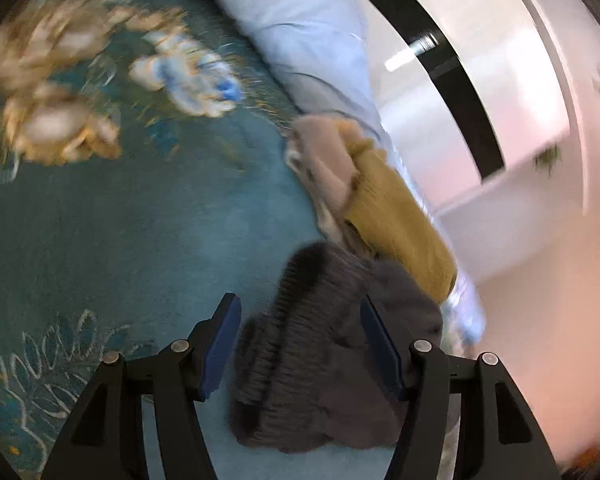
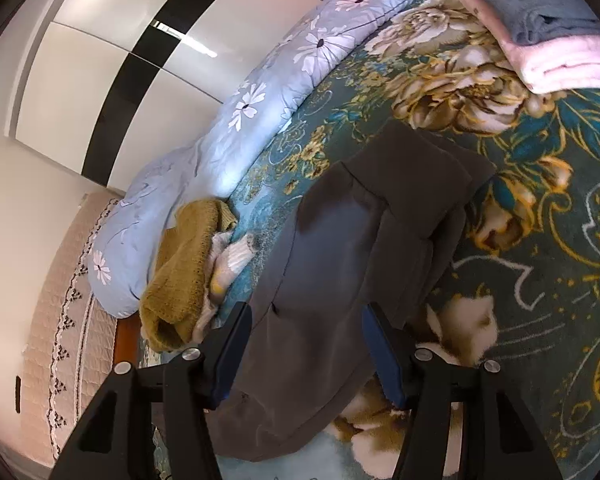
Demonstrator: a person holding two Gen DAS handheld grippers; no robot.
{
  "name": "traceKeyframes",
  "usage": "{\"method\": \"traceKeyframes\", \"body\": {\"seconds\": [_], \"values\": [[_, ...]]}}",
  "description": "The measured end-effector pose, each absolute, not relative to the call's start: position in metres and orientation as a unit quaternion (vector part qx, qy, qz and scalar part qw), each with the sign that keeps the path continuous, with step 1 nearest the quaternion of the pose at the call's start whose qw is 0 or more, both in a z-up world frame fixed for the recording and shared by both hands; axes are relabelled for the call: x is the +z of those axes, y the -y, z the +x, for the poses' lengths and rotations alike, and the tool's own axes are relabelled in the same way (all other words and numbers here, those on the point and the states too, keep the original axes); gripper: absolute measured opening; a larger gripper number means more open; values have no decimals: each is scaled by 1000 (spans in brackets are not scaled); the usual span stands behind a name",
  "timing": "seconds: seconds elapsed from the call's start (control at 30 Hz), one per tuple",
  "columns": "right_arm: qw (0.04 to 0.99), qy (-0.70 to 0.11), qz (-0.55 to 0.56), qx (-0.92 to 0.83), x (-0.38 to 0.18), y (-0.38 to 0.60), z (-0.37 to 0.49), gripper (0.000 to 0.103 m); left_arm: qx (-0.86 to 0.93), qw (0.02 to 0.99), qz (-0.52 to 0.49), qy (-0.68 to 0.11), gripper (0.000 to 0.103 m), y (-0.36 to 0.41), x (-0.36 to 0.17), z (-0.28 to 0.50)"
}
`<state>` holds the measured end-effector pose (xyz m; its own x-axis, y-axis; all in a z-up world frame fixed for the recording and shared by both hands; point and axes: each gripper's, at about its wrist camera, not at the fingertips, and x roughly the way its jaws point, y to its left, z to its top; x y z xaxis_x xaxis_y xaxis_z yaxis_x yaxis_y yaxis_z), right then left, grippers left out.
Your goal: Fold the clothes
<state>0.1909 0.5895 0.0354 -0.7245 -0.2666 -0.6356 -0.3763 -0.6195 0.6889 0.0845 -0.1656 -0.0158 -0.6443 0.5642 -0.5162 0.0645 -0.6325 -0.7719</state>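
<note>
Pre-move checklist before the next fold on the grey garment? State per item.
1. Left gripper free of cloth: ok. Jaws stand apart, with the ribbed dark grey knit between them, pads not pressing.
2. Right gripper free of cloth: ok. Jaws stand apart over the grey garment, no pinch visible.
3. Grey garment lying flat: not ok. It lies in overlapping layers with creases.
4. Fold area free of other clothes: not ok. The mustard sweater pile lies just beside its edge, against the blue floral quilt.
5. Left view sharp enough to aim: not ok, blurred.
6. Finished stack out of the way: ok, far corner.
</note>
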Motion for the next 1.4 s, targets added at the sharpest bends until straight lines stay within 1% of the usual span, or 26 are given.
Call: {"method": "traceKeyframes", "body": {"seconds": [0.1,0.17,0.27,0.3,0.37,0.47,0.6,0.63,0.67,0.7,0.77,0.9,0.97,1.03,1.07,1.1,1.2,1.3,1.37,1.4], "values": [[34,-442,-371,816,33,-589,193,61,771,183,-390,468,66,177,-37,81],[36,-444,-373,814,32,-587,194,61,749,180,-410,489,67,176,-52,77],[36,-447,-376,811,31,-583,194,61,735,195,-411,502,67,171,-59,78],[36,-448,-377,810,30,-582,194,61,734,207,-406,504,67,168,-57,79],[35,-444,-380,811,31,-578,193,61,746,222,-402,482,67,161,-46,83],[34,-443,-383,810,30,-573,191,61,763,240,-415,434,67,149,-32,87],[33,-445,-388,806,27,-568,189,61,752,270,-429,421,65,150,-30,88],[33,-445,-389,806,26,-566,189,61,744,262,-441,429,65,150,-37,87],[33,-447,-390,804,25,-565,188,61,734,255,-454,436,61,151,-45,85],[32,-448,-392,803,23,-563,188,61,726,249,-462,444,60,152,-51,84],[31,-451,-395,800,21,-561,188,61,721,262,-434,472,60,154,-56,87],[31,-444,-400,801,22,-556,185,61,713,269,-418,495,60,150,-56,82],[30,-447,-400,800,21,-555,185,61,712,261,-425,494,60,144,-59,81],[31,-448,-401,798,21,-553,184,61,719,251,-430,486,48,141,-54,82],[31,-448,-403,798,21,-552,183,61,725,246,-430,478,33,141,-49,83],[31,-447,-403,798,21,-552,183,61,731,242,-431,471,28,140,-44,84],[30,-446,-403,799,23,-551,183,61,739,245,-437,450,24,136,-22,87],[29,-448,-400,799,24,-552,183,61,729,282,-422,460,22,133,8,101],[33,-450,-400,798,22,-555,186,61,728,287,-422,457,22,134,16,112],[36,-450,-400,798,21,-557,187,61,728,279,-430,456,22,137,11,115]]}}
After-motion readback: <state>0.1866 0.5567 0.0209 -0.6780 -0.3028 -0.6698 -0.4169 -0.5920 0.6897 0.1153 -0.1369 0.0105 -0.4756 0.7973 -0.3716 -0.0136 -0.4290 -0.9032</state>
